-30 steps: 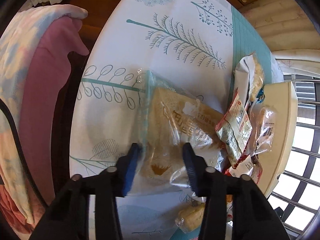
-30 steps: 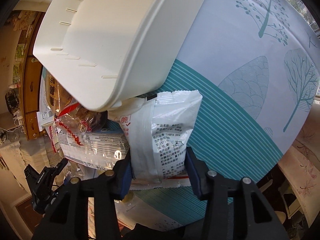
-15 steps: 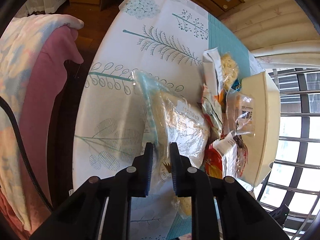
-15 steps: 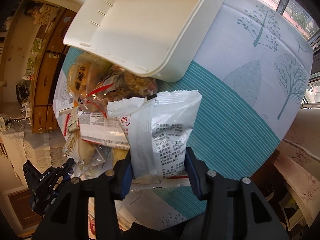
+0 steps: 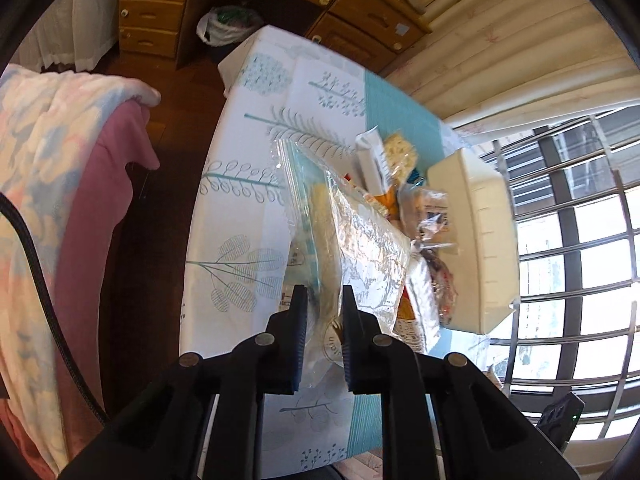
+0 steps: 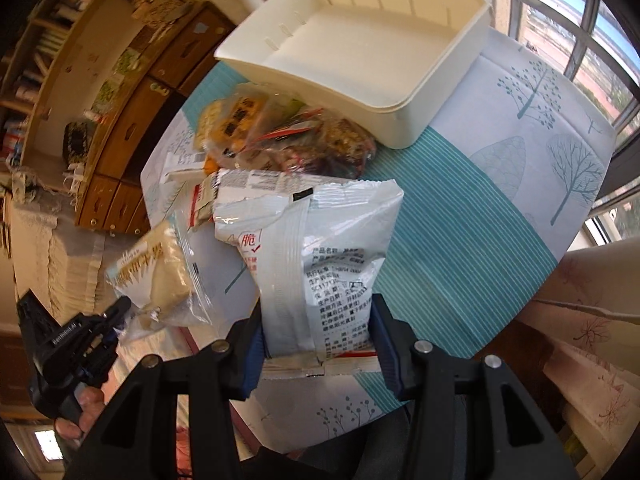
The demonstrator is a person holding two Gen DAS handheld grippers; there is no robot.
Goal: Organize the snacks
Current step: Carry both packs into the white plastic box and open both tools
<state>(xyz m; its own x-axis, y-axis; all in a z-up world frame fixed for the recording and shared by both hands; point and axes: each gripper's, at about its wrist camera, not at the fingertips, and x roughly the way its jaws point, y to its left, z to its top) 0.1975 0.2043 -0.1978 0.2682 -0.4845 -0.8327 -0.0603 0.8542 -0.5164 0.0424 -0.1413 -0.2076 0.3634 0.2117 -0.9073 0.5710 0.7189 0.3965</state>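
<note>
The empty cream plastic bin sits at the table's far side, beyond the snack pile. The right gripper pinches a white foil snack bag by its near end, long axis pointing binward and nearer it; the left gripper is pressed on a clear-wrapped bread packet.

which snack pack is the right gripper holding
The white pouch with black print, pinched between the right gripper; the clear bread pack hangs from the left gripper.

L gripper clamped on clear snack bag, cream bin right, tablecloth below
</note>
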